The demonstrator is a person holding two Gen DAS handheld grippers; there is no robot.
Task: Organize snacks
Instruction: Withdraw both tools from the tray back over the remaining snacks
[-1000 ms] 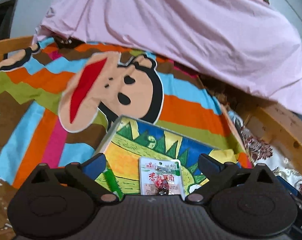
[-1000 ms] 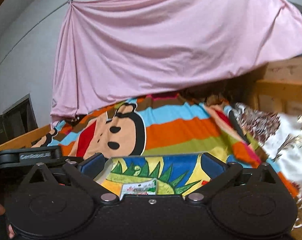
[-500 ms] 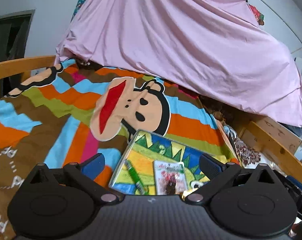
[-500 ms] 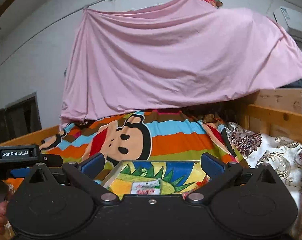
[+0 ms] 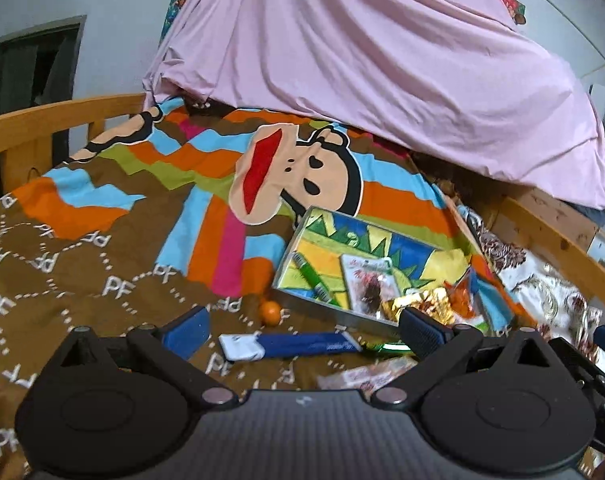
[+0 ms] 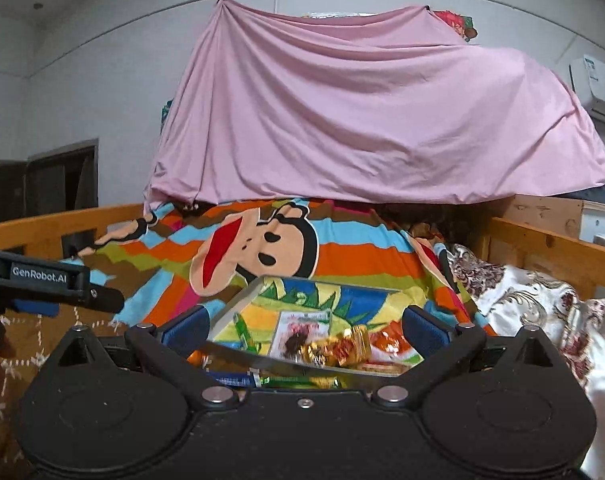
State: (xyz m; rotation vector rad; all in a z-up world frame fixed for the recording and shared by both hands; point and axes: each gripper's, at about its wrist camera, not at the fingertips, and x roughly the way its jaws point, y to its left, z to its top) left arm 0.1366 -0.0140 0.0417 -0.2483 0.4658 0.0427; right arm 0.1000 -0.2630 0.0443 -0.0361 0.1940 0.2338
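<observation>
A shallow tray (image 5: 302,222) with a colourful painted bottom lies on the bed. In it are a green stick pack (image 5: 311,277), a white-and-red packet (image 5: 368,282), a gold foil snack (image 5: 426,303) and an orange pack (image 5: 460,298). In front of the tray lie a small orange fruit (image 5: 271,312), a blue-and-white bar (image 5: 290,345) and a pale packet (image 5: 366,374). My left gripper (image 5: 304,330) is open and empty above the loose snacks. My right gripper (image 6: 304,330) is open and empty, just short of the tray (image 6: 238,303).
The bed is covered by a striped cartoon-monkey blanket (image 5: 294,168). A pink sheet (image 5: 362,60) hangs behind. Wooden bed rails (image 5: 42,124) run at the left and right (image 6: 542,244). A floral cloth (image 6: 522,300) lies at the right. The left gripper's body (image 6: 42,280) shows at the left.
Both grippers have pulled back and up from the tray. More of the bed shows now, including the loose snacks in front of the tray. Both stay open.
</observation>
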